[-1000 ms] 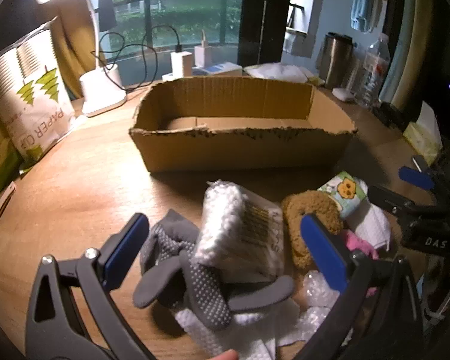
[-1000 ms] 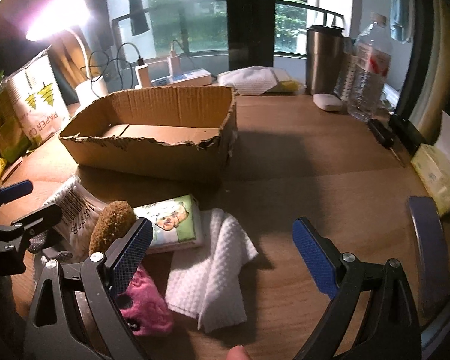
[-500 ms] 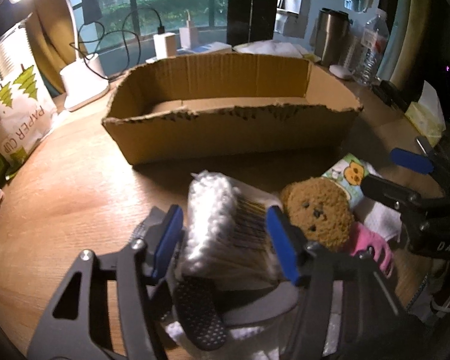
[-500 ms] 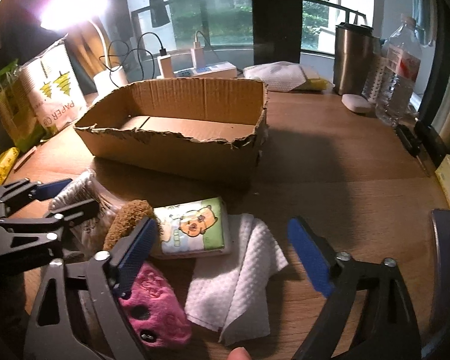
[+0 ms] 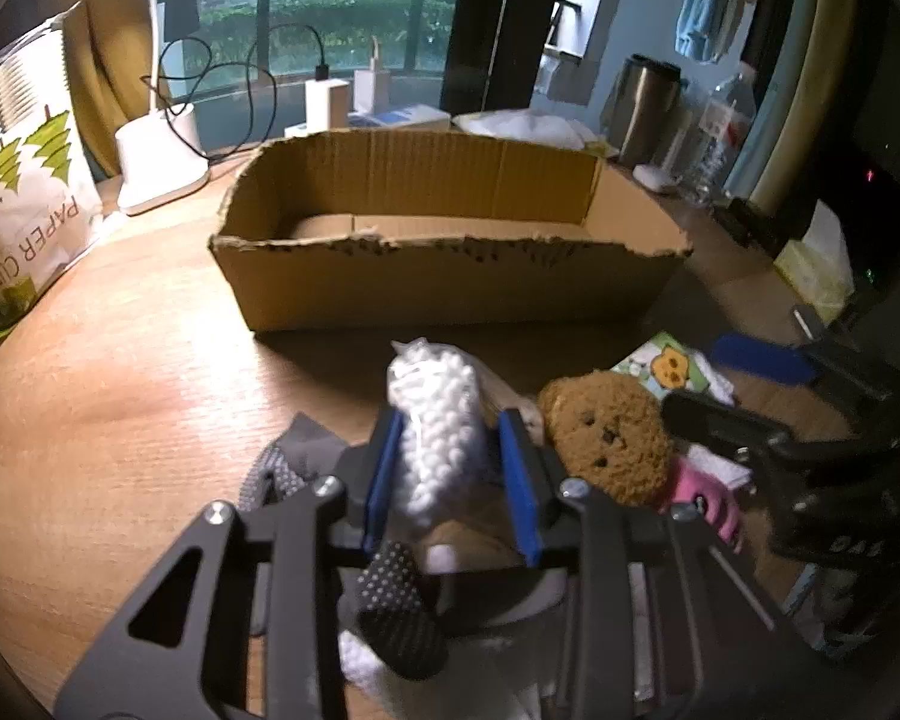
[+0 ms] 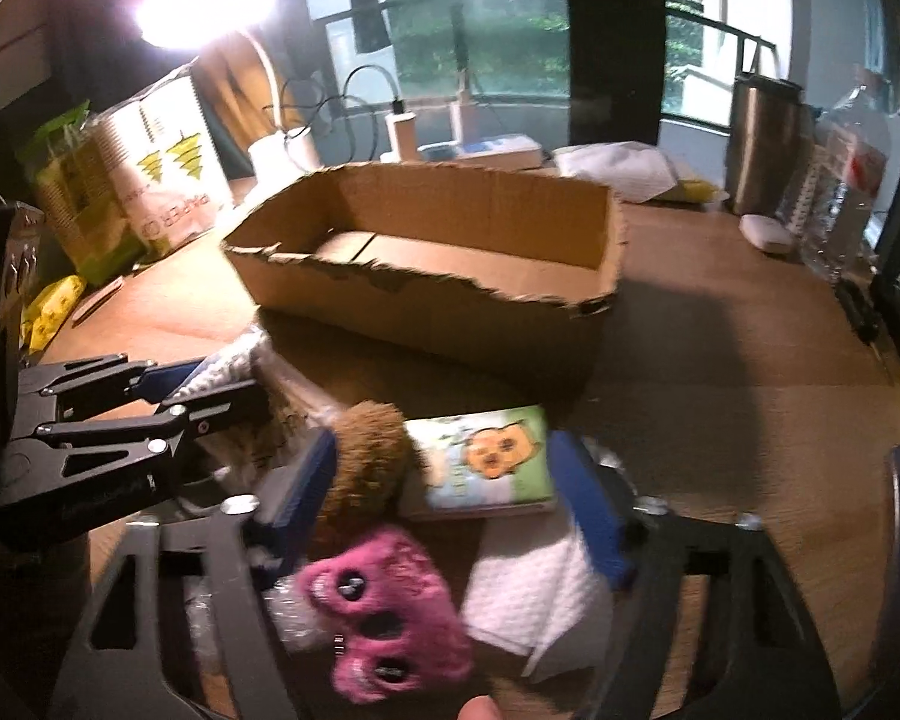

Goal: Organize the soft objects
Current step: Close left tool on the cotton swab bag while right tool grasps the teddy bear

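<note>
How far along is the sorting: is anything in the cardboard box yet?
Nothing is done: the cardboard box looks empty. In hand: the left gripper has just been closing and now squeezes the bag of cotton swabs; the right gripper has been closing around the brown plush and tissue pack, not yet gripping. Left: pink plush, white cloth, grey glove.

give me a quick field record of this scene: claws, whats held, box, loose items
left claw: jaws just closing, pads pressing the bag of cotton swabs
right claw: jaws just closing, brown plush and tissue pack between them, grip not yet clear
cardboard box: open top, nothing seen inside
loose items: pink plush, white cloth, grey dotted glove
surface: wooden table
</note>
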